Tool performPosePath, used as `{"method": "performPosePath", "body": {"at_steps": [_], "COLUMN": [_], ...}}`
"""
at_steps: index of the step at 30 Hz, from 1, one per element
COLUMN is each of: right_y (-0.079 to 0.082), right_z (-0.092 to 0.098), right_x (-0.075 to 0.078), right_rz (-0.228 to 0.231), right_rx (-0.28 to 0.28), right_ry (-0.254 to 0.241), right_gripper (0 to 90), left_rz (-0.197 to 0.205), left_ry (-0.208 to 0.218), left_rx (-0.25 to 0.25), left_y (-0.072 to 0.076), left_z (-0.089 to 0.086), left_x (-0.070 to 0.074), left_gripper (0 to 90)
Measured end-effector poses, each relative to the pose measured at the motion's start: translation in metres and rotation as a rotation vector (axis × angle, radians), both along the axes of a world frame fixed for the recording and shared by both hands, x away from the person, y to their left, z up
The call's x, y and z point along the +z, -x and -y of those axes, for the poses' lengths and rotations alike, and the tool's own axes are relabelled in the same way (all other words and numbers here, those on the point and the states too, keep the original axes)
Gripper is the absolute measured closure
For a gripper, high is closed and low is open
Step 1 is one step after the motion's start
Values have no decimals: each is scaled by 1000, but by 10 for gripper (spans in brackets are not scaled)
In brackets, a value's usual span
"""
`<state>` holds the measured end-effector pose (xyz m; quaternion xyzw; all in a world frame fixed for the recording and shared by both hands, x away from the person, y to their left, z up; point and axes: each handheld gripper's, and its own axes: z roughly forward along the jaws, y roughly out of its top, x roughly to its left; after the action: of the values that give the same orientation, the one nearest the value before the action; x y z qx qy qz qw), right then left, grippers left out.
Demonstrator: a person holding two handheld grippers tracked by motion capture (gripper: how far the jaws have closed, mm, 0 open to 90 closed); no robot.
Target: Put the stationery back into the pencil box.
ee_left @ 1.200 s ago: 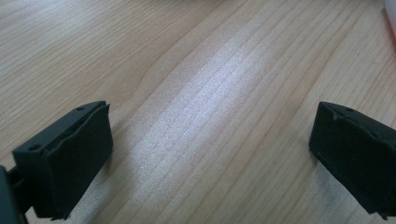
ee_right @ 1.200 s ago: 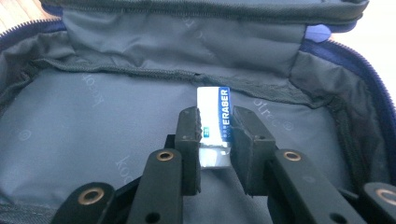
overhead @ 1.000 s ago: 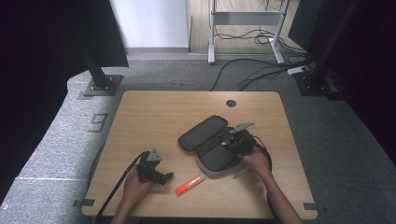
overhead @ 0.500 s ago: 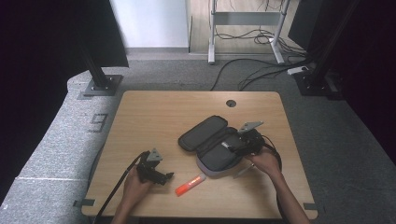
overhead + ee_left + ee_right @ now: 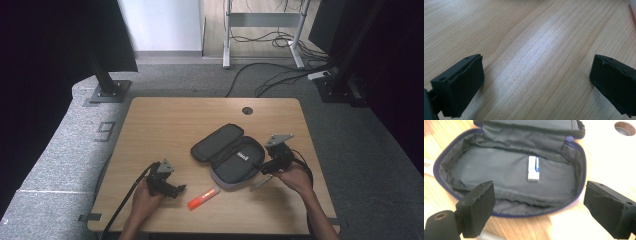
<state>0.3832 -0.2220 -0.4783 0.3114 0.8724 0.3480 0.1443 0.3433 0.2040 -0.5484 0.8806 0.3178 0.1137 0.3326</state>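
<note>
A dark grey pencil case (image 5: 227, 152) lies open in the middle of the wooden table (image 5: 165, 125), its lid folded back to the far left. A small white eraser (image 5: 533, 168) rests on the lining of the case (image 5: 499, 172); the eraser (image 5: 243, 156) is also seen from above. My right gripper (image 5: 266, 167) hangs at the case's right edge, and its jaws have just been opening. The right gripper (image 5: 539, 210) has nothing between the pads. My left gripper (image 5: 177, 190) rests near the front left, and in its own view the left gripper (image 5: 536, 80) stands open over bare wood.
An orange marker (image 5: 204, 197) lies between the two grippers near the front edge. A silver pen (image 5: 261, 182) lies just under the right gripper. A round cable hole (image 5: 247, 110) sits at the table's far side. Stand legs and cables are on the floor beyond.
The right gripper has drawn back to the right, off the case's opening, and lifted a little. Its jaws have spread apart. The left gripper has stayed put.
</note>
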Motion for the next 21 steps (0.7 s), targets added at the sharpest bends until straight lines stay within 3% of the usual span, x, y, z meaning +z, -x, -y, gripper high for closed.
{"method": "performPosePath", "body": {"at_steps": [15,21], "right_y": [22,22], "right_z": [32,41], "right_x": [-10,-23], "right_rz": [-5,-38], "right_rx": [1,19], "right_ry": [-6,-10], "right_gripper": [138,182], "left_rz": [0,0], "left_ry": [0,0], "left_rx": [0,0], "left_y": [0,0], "left_z": [0,0], "left_x": [0,0], "left_gripper": [0,0]}}
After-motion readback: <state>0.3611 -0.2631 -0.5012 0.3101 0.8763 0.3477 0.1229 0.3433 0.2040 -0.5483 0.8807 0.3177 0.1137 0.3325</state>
